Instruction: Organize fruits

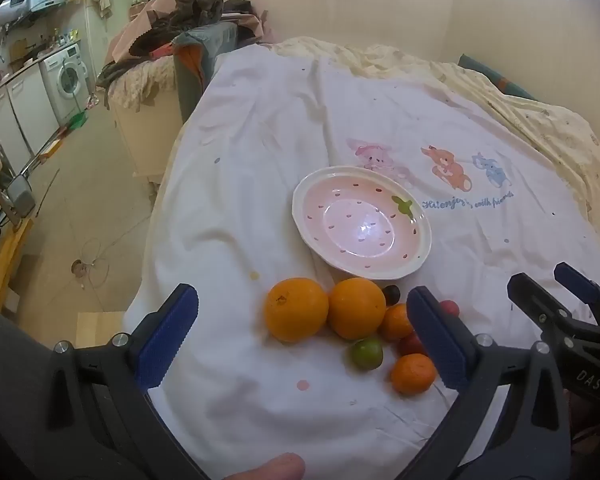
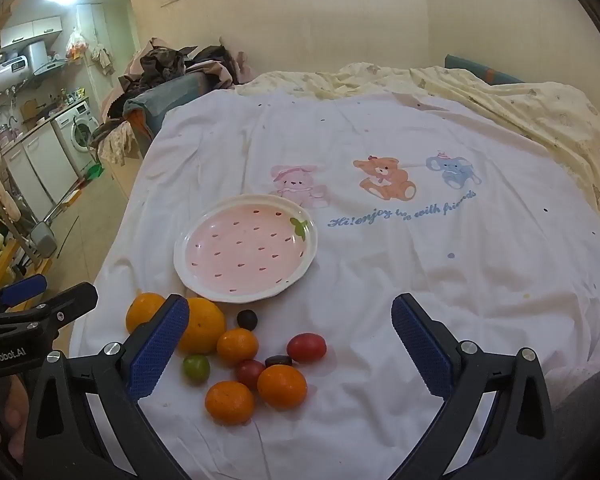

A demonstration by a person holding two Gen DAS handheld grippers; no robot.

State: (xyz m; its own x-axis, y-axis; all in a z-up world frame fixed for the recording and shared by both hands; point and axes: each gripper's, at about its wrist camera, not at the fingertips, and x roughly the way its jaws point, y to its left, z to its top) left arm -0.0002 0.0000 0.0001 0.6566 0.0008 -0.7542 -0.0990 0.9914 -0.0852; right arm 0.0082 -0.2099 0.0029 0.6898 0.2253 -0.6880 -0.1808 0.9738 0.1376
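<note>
A pink strawberry-pattern plate lies with nothing in it on a white bedsheet. In front of it sits a cluster of fruit. It holds two big oranges, three small mandarins, a green fruit, red fruits and dark ones. My left gripper hovers open above the big oranges, touching nothing. To its right, my right gripper is also open above the sheet, with the fruit pile under its left finger.
The bed's left edge drops to a tiled floor. Piled clothes sit at the far left corner. A cream quilt is bunched along the far and right sides. A washing machine stands in the background.
</note>
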